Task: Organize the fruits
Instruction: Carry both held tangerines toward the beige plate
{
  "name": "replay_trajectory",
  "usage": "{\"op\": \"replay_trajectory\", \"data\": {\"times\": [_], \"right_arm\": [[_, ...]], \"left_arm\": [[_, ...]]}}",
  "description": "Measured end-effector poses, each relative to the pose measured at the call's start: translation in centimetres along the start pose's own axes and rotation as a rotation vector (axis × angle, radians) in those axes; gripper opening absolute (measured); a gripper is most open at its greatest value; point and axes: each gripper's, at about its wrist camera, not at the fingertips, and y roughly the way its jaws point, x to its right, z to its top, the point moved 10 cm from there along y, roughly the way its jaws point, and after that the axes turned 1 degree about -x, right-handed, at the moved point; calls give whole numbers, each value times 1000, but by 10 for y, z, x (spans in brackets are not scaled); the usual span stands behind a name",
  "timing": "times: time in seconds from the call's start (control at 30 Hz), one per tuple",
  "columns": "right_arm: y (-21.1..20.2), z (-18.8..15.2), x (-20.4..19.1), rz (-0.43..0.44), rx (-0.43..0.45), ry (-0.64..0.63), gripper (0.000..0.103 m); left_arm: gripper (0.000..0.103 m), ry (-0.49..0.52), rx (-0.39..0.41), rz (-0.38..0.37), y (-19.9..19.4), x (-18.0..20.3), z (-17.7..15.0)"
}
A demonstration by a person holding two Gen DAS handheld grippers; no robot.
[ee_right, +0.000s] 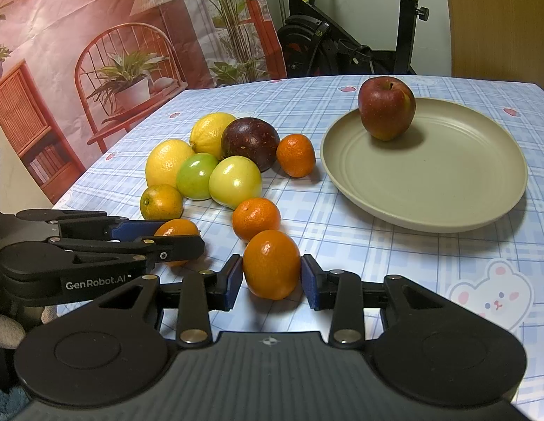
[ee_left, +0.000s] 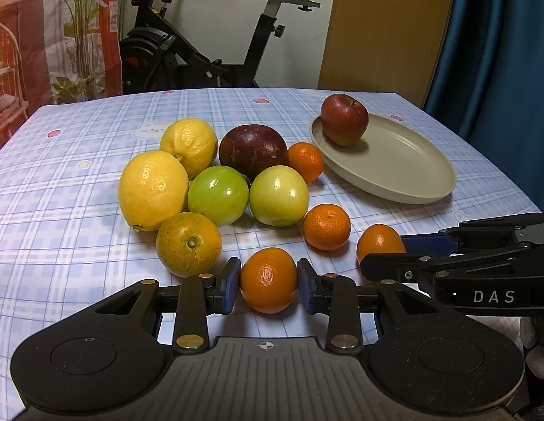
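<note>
The right hand-held gripper (ee_right: 272, 277) clamps a mandarin (ee_right: 271, 264) beside the plate (ee_right: 447, 189).

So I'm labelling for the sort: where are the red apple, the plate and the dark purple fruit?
red apple (ee_right: 386, 108), right wrist view, front skin.
plate (ee_right: 447, 189), right wrist view, bare inner floor.
dark purple fruit (ee_left: 252, 149), left wrist view, front skin.

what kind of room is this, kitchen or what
Probably a spare room at home rather than a kitchen: an exercise bike stands behind the table with its checked cartoon cloth, beside a printed backdrop and a blue curtain.
</note>
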Motion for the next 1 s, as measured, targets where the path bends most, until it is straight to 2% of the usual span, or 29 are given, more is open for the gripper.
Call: {"op": "replay_trajectory", "data": {"times": [0.43,0.77,1.0], "right_arm": [[0,0,-1,0,1,2,38],[-9,6,1,-2,31,14,38],[-22,18,5,-4,77,26,38]], "left_arm": [[37,-6,3,4,-2,-1,1],[37,31,47,10,-15,7,18],[37,56,88,3,-23,18,42]]}}
